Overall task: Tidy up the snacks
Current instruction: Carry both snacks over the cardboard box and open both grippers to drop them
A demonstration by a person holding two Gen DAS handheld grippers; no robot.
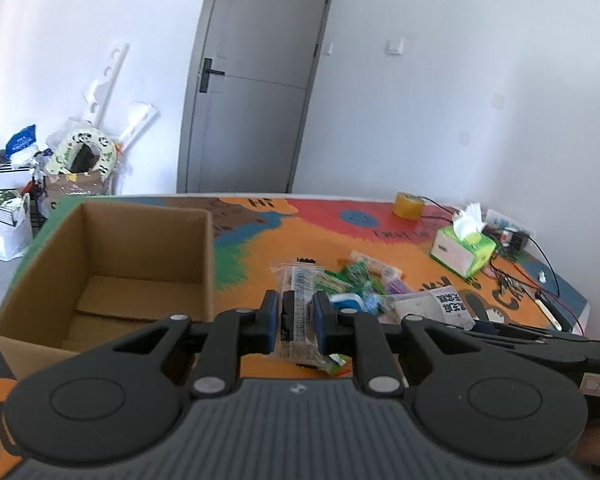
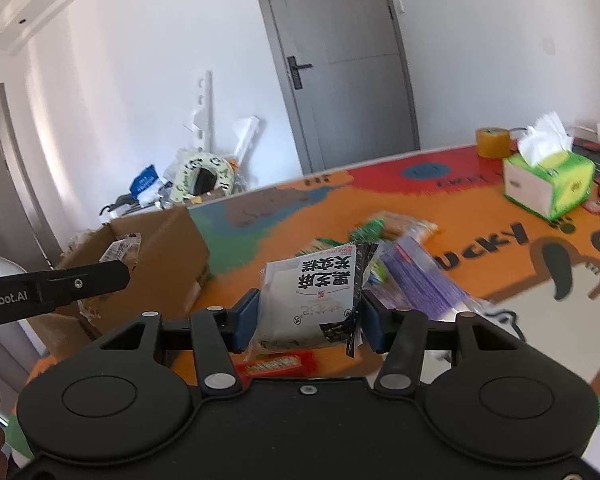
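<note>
My left gripper (image 1: 296, 308) is shut on a long clear snack packet (image 1: 300, 292), held above the table just right of an open cardboard box (image 1: 100, 264). From the right wrist view one of its black fingers (image 2: 100, 278) reaches in over the box (image 2: 172, 248). My right gripper (image 2: 310, 316) is shut on a white packet with black characters (image 2: 316, 300), lifted off the table. Below and behind it lie more snacks: a red bar (image 2: 276, 364), a purple packet (image 2: 420, 280) and green packets (image 2: 368, 232). The snack pile (image 1: 360, 280) lies right of the box.
A green and white tissue box (image 2: 548, 184) and a yellow tape roll (image 2: 492, 142) stand at the table's far right, with cables (image 1: 520, 248) beside them. The table has a colourful printed cover (image 1: 308, 240). Clutter sits on the floor by the grey door (image 1: 256, 80).
</note>
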